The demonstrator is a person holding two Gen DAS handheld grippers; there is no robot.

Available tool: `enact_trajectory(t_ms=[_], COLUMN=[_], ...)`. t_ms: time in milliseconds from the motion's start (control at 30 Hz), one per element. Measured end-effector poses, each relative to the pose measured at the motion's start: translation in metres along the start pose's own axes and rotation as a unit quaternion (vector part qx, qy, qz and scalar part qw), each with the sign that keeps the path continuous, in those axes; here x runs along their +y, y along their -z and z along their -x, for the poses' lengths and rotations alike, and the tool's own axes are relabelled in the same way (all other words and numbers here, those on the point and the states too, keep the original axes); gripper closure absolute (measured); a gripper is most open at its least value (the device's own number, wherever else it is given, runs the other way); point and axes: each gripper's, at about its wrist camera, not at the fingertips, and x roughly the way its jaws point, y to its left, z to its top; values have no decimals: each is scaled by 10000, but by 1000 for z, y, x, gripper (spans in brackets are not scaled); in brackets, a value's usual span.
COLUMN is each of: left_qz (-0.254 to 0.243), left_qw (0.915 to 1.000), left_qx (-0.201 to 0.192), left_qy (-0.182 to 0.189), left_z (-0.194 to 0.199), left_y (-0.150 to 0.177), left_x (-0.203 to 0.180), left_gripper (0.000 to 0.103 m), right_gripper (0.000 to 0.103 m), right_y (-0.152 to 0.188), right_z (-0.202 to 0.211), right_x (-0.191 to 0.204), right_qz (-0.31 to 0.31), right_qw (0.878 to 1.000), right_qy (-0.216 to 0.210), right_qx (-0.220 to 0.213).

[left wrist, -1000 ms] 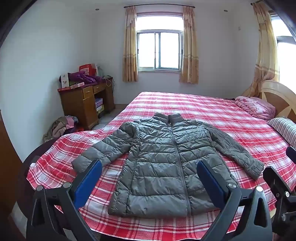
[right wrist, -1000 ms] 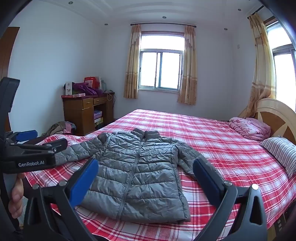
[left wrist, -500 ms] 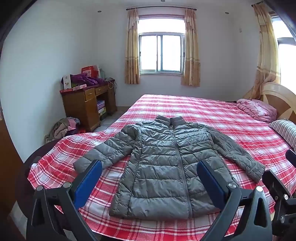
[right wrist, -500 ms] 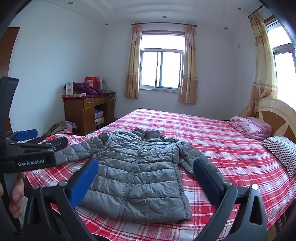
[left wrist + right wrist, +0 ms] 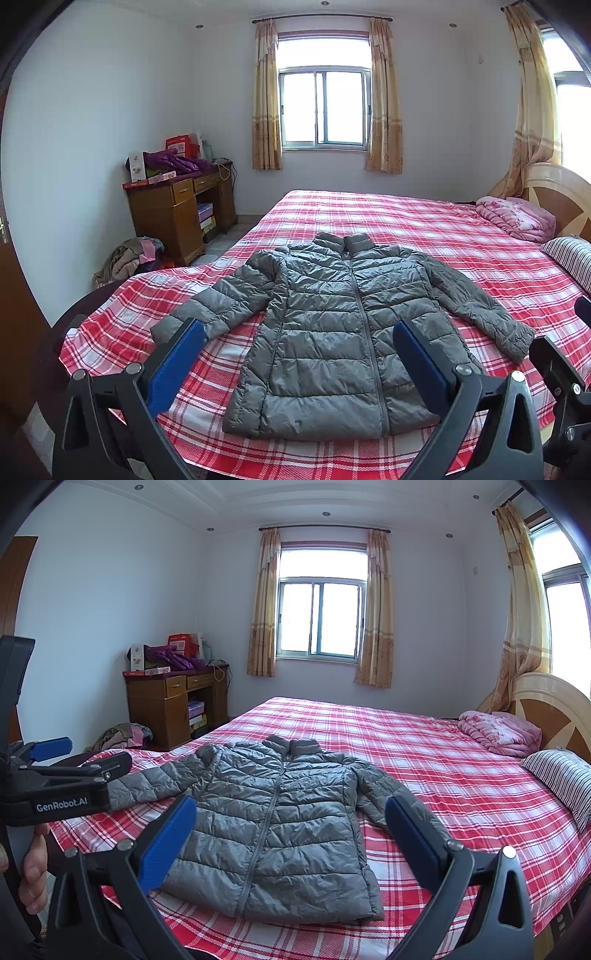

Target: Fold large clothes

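The left gripper (image 5: 297,363) has its blue-padded fingers (image 5: 175,360) spread wide with nothing between them, held above the near edge of the bed (image 5: 424,229). The right gripper (image 5: 290,840) is likewise released, its pads (image 5: 412,840) wide apart and holding nothing; in its view the left gripper's body shows at the left edge, a thumb wrapped beneath it.

Beyond both sets of fingers, the grey puffer jacket (image 5: 340,325) lies flat and face up on the red plaid bedspread at the near end of the bed, zipped, collar toward the far wall, sleeves angled out to left and right. Neither gripper touches it.

At the far right, by the headboard (image 5: 546,705), sit a folded pink quilt (image 5: 498,733) and a striped pillow (image 5: 565,779). Against the left wall stands a wooden desk (image 5: 173,210) with boxes and a purple garment piled on top; its open cubby holds stacked boxes. A heap of clothes (image 5: 125,258) lies on the floor beside it.
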Motion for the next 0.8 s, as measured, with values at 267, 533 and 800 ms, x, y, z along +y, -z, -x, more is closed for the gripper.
enact_trajectory(t_ms=[267, 533, 800], left_qz=[13, 13, 3], left_qw=[10000, 10000, 10000], left_qx=[-4, -30, -38], left_qy=[-16, -38, -32], left_z=[-1, -1, -1], left_y=[0, -1, -1], left_x=[2, 3, 5], left_gripper=[1, 1, 1], right_gripper=[0, 0, 0], right_y=[3, 5, 6], right_z=[-3, -5, -6], right_x=[1, 2, 2], right_qz=[-3, -15, -15], right_qw=[10000, 10000, 10000], right_qy=[0, -1, -10], right_qx=[11, 22, 28])
